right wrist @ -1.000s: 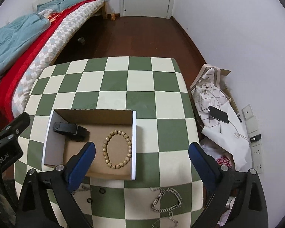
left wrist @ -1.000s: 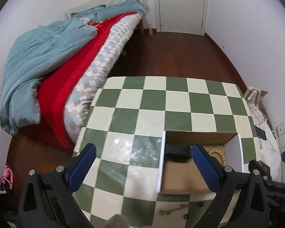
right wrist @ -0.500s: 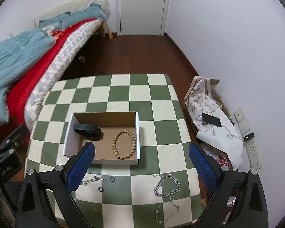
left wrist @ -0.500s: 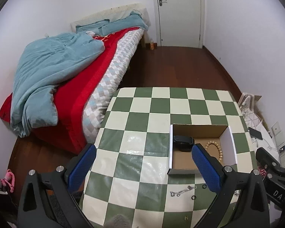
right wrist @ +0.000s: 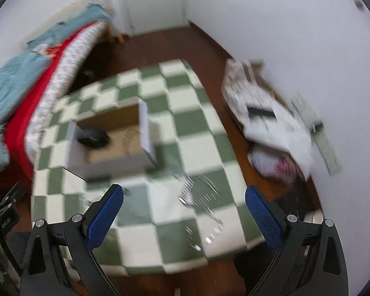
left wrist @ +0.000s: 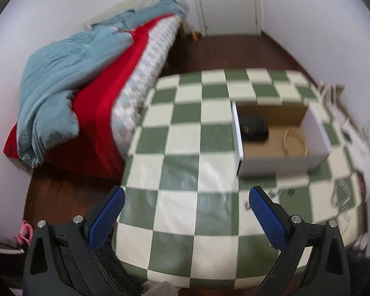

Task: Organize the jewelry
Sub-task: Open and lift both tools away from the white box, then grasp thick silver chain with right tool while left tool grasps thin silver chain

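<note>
One box (left wrist: 281,160) held one bead bracelet (left wrist: 294,141) and one black item (left wrist: 254,129); your left gripper (left wrist: 186,212) and right gripper (right wrist: 183,209) gaped wide, empty.

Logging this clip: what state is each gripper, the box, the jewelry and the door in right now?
Left gripper: open, empty.
Right gripper: open, empty.
Box: open-topped, on the table.
Bead bracelet: inside the box.
Black item: inside the box.
Chains: loose on the table, blurred.
Door: closed.

A blue quilt (left wrist: 61,74) lies rumpled on the red-sheeted bed (left wrist: 103,108) beside the checkered table (left wrist: 185,172).
</note>
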Demonstrator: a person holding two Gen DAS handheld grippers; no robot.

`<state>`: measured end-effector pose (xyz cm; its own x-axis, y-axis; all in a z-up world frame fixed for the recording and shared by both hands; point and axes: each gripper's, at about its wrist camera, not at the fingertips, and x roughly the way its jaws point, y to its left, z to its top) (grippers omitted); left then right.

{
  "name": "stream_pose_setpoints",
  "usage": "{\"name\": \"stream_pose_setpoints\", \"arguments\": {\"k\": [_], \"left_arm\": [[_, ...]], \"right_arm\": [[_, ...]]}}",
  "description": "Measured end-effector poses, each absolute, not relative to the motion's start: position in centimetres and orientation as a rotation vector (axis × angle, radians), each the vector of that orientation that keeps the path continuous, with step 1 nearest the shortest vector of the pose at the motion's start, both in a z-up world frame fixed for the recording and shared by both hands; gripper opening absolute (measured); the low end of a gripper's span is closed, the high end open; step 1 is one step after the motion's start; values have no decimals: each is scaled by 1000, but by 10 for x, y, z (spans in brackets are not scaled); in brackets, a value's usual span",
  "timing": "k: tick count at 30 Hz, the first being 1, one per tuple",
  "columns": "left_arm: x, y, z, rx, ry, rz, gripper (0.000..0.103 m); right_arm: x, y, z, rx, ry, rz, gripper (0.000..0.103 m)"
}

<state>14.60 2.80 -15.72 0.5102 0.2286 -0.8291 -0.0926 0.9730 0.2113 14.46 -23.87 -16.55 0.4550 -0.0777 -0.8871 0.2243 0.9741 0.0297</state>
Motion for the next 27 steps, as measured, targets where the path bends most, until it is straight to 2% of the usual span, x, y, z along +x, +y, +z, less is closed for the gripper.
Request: {"name": "stream_pose_setpoints", "arguments": {"k": [4,6,13,19,23,24,25,27], "left_arm": [[152,16,-196,246,1072,188,102],[158,10,-212,289,1093,185,102],[177,-9,-238,384,1110,183,102],[185,-30,-253,442,1140,97,102],[186,-41,-265,466,1173,34,101],[186,-43,-268,469,1183,21,94],[186,-45,-272,471,1195,9,82],[185,-46,-273,457,1194,-4,78]], "right_arm": [[136,-272,-216,215,1191,-236,98],[137,-282,-241,236,1238,-245,92],[163,-294,-290,263,1271,-292,85],[189,-293,-307,218,1283,-318,65],[195,-290,-306,197,1273,-299,47],[197,-289,-306,192,1272,-293,43],[197,-289,-306,186,1270,-289,43],[198,-288,-305,180,1269,-285,41]]}}
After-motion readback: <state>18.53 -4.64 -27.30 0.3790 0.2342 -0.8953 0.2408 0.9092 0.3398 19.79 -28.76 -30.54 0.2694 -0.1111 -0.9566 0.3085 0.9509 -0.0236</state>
